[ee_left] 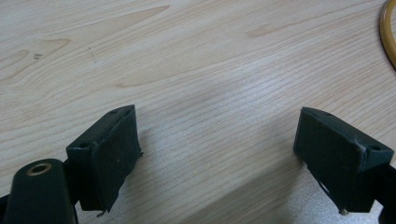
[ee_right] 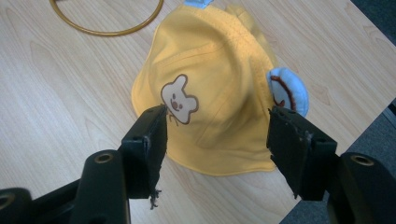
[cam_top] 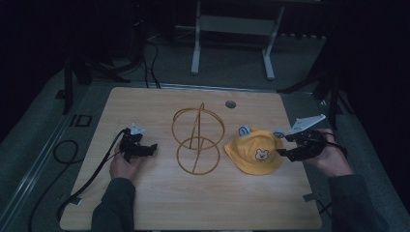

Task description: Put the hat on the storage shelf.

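Yellow hat (ee_right: 219,93) with bear patch, blue ears, flat on table (ee_right: 56,93).

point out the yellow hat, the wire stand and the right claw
yellow hat (ee_right: 219,70), right gripper view, on the crown above the bear patch
wire stand (cam_top: 197,155), high view, on the lower ring's middle rod
right claw (cam_top: 286,145), high view, midway between its open fingertips beside the hat
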`<state>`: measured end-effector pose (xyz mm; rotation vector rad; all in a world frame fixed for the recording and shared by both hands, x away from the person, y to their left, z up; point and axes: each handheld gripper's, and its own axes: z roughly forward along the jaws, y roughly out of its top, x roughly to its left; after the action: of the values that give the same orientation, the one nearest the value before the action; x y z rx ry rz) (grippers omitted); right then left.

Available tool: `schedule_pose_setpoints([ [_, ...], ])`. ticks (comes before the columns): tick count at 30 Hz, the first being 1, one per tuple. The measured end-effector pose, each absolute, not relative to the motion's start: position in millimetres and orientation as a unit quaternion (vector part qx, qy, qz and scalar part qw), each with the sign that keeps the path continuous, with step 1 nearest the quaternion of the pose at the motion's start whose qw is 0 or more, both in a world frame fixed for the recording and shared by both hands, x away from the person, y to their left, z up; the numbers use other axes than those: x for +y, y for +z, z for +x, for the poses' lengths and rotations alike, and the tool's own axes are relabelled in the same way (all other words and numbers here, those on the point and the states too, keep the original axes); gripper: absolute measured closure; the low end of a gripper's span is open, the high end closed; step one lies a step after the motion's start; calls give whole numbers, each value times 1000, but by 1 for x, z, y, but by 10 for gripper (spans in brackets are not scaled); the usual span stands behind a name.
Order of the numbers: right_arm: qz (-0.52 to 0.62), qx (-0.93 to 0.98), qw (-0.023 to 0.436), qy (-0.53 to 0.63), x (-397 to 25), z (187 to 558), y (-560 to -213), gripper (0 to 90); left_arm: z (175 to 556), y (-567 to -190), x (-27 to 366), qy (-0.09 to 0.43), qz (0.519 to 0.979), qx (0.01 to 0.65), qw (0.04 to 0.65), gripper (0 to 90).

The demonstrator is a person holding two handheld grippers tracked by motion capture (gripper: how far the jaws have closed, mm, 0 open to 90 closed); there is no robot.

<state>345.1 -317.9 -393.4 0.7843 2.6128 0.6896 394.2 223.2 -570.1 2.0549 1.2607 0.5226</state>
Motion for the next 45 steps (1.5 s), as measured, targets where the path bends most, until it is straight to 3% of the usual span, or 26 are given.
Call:
schedule_pose_setpoints([
  [45, 229, 949, 128, 175, -273, 405, -386, 457, 394, -570, 223, 199, 786, 483, 331, 140],
])
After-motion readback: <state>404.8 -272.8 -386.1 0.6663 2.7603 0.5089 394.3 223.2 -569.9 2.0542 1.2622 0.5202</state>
